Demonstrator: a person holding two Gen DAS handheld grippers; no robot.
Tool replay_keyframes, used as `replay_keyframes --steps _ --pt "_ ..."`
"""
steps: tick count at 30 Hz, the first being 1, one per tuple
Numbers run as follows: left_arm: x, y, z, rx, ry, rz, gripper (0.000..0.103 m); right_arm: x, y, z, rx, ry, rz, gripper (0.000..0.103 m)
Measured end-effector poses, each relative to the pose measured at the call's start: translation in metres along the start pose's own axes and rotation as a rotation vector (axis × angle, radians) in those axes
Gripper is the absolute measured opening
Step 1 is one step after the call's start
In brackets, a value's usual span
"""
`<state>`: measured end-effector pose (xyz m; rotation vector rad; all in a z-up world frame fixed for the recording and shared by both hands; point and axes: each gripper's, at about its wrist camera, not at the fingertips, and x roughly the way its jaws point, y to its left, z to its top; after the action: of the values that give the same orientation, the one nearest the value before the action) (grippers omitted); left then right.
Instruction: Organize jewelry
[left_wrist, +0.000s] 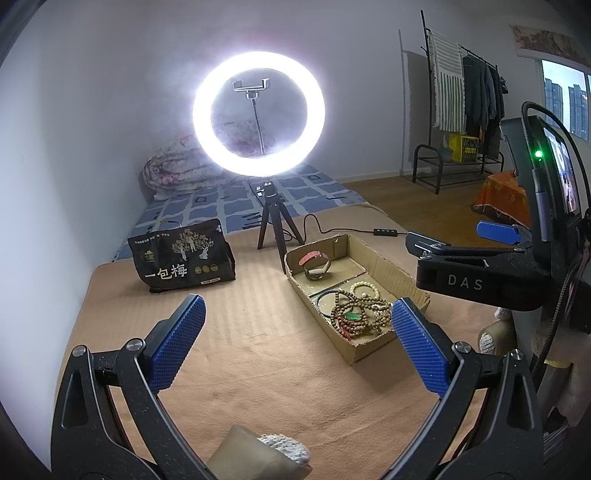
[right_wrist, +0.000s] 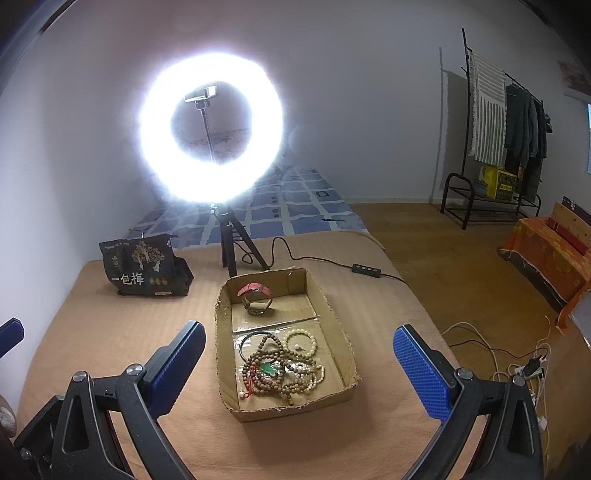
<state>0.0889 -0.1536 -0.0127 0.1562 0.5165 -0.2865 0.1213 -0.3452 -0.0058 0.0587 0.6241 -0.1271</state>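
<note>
I am holding both grippers, left (left_wrist: 295, 345) and right (right_wrist: 299, 369), wide open and empty near the box (right_wrist: 341, 354); I should be picking one bracelet (right_wrist: 301, 341), slowly.

A glowing white ring light on a black tripod (right_wrist: 210, 129) stands far; a black printed snack bag (right_wrist: 142, 267) sits left of it.
</note>
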Motion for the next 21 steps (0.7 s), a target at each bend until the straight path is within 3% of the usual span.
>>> replay_keyframes --steps 21 --pt "-0.0025 0.0028 0.0008 0.008 -0.008 0.038 0.102 0.0016 -0.0023 -0.0005 0.001 0.003 -0.006 0.103"
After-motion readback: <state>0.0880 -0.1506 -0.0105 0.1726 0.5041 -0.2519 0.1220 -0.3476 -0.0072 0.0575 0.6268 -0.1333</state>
